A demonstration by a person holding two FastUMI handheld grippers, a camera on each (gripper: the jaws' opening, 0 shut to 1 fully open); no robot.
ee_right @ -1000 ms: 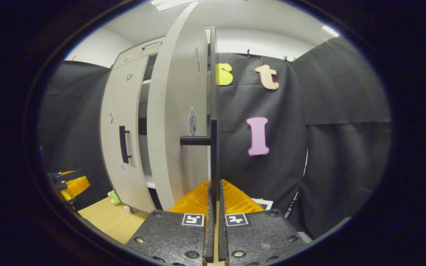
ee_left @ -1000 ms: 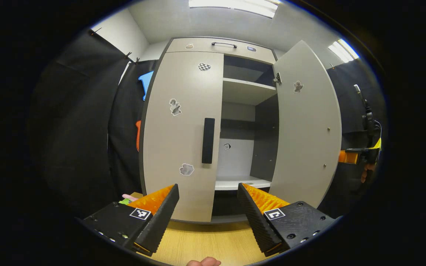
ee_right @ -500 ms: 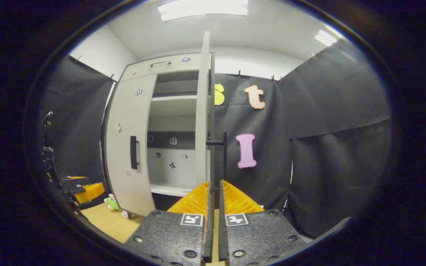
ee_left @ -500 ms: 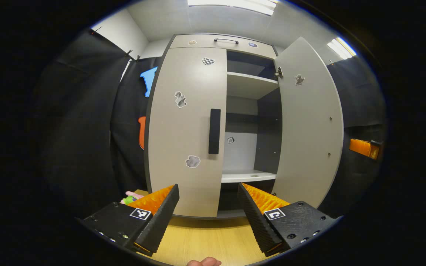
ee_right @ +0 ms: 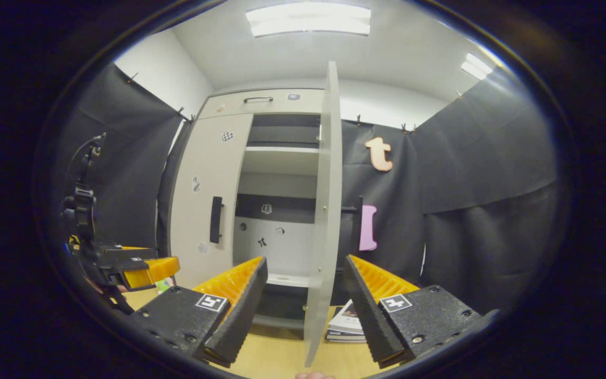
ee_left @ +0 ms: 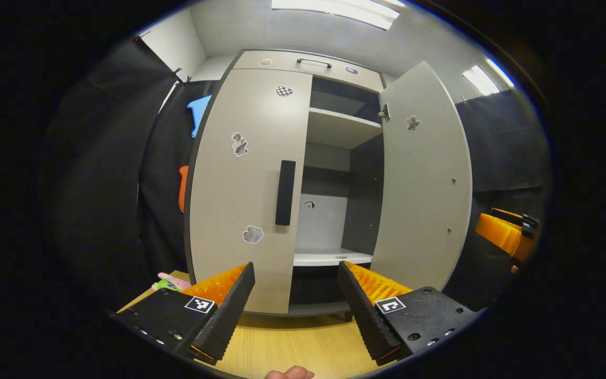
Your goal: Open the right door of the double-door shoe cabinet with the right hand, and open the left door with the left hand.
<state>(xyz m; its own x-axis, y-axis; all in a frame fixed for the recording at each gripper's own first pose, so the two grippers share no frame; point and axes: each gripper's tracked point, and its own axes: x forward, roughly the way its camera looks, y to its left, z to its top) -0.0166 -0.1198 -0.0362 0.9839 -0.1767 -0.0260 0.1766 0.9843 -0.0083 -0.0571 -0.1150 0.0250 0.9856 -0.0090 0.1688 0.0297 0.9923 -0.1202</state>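
The light grey shoe cabinet fills the left gripper view. Its left door (ee_left: 240, 189) is closed, with a dark vertical handle (ee_left: 285, 192) at its inner edge. The right door (ee_left: 421, 179) stands swung wide, baring the shelves (ee_left: 340, 126). My left gripper (ee_left: 295, 276) is open, a short way in front of the left door's handle and holding nothing. In the right gripper view the right door (ee_right: 326, 210) is seen edge-on, its handle (ee_right: 358, 216) behind it. My right gripper (ee_right: 305, 263) is open on either side of the door's edge, apart from it.
The cabinet stands on a pale wooden floor (ee_left: 292, 347). A small green and pink toy (ee_left: 169, 284) lies by its left foot. A stack of magazines (ee_right: 347, 326) lies beside the open door. The left gripper (ee_right: 140, 268) shows at the left edge of the right gripper view.
My right gripper let go of the right door's handle, opened and drew back from the door. The left gripper stayed open, its view shifting slightly.
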